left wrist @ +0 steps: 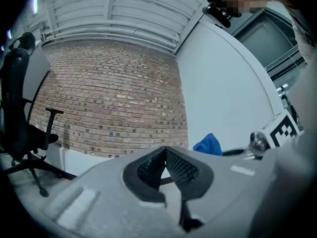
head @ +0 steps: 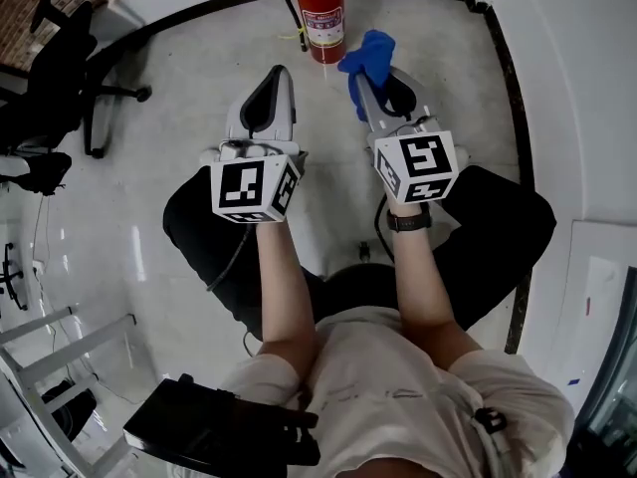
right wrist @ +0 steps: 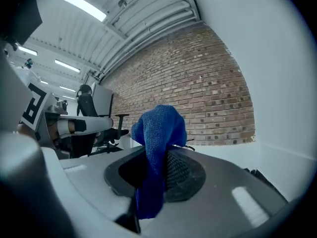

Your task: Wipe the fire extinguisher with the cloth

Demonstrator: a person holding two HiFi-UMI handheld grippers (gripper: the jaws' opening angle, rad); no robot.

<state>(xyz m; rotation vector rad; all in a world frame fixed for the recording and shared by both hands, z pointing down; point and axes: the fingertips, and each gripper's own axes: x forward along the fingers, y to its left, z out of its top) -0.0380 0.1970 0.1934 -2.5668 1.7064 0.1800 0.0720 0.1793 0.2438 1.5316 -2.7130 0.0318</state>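
over on the left, a black office chair (head: 62,60) stands on the pale floor (head: 179,127), well clear of the action

left gripper (head: 276,78) now: in the left gripper view its two ribbed jaws lean in and meet at the tips, pressed together with nothing between them (left wrist: 165,152), pointing at a brick wall (left wrist: 114,93). its marker cube (head: 255,188) shows a black and white square pattern, no words on it

centre top, the fire extinguisher (head: 320,13) stands upright on the floor by the white wall, red body, black hose down its left side, a small yellow tag (head: 298,36) near the base. there's a white label (head: 324,25) on the front with dark print, too small to read

right beside it, the cloth (head: 370,56), bright blue and bunched up, sits just right of the extinguisher's lower body; touching or a hair apart, can't tell from the head view

and the right gripper (head: 362,80) has it: in the right gripper view the jaws are clamped on the cloth (right wrist: 158,128), the fabric pinched between them (right wrist: 159,168), a rounded wad standing up above the tips and a strip hanging down behind. its marker cube (head: 422,166) carries the same kind of square pattern, and a dark watch (head: 409,221) sits on that wrist

both grippers are held out side by side, the right one nearer the extinguisher
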